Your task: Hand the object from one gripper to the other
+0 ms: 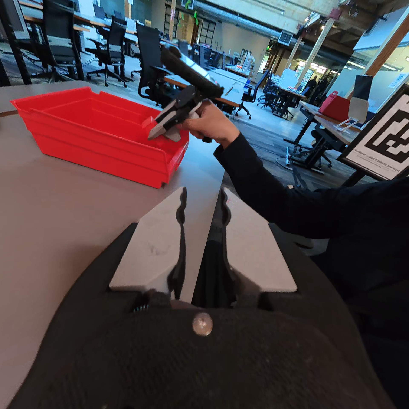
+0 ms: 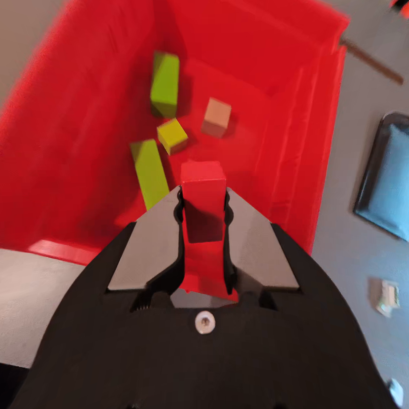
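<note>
Right tongs clamped on the red block above the red bin; left tongs wait apart over the worktop. Best lift it clear of the bin, leaving one end exposed.

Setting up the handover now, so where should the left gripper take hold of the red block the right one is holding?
Grip the free far end of the red block, which sticks out past the right gripper. Its near half sits between those fingers. Bring the left gripper, now open, onto the two flat faces the right fingers leave bare, probably closing crosswise to them.
</note>
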`<state>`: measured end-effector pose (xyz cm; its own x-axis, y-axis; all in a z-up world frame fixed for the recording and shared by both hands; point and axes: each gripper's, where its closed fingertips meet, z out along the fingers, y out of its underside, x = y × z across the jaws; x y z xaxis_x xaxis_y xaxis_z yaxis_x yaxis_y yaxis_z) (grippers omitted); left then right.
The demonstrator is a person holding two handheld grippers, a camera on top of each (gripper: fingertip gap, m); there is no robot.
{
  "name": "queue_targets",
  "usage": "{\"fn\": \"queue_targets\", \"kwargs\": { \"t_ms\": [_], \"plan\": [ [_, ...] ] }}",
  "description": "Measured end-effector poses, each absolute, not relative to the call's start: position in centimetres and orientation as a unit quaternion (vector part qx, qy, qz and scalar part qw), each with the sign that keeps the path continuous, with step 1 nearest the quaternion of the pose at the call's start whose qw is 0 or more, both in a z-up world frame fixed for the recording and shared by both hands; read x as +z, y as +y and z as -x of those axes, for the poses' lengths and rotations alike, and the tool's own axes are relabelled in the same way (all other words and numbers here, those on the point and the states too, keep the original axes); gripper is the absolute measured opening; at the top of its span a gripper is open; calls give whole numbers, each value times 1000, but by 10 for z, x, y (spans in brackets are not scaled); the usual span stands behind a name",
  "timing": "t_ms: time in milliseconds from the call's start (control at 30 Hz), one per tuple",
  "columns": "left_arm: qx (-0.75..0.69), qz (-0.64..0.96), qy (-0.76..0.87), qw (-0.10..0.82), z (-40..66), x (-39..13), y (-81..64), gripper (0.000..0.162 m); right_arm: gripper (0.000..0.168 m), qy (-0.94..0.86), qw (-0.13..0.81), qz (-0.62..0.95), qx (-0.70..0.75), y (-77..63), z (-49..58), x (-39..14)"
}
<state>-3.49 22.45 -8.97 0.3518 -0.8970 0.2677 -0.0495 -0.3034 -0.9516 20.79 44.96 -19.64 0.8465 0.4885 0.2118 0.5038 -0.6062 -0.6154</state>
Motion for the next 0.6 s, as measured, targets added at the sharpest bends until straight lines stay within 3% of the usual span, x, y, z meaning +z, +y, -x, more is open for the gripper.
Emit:
{"fn": "queue_targets", "kwargs": {
  "t_ms": [300,533,600],
  "plan": [
    [-471,673,333,463,39,-91,226,27,33,-366,199,908,-55,446,-203,-252],
    [-458,681,333,464,46,-93,231,27,34,-402,212,890,34,445,-158,-251],
    [-451,685,335,463,51,-94,232,28,41,-386,225,893,48,447,-156,-243]
  ]
}}
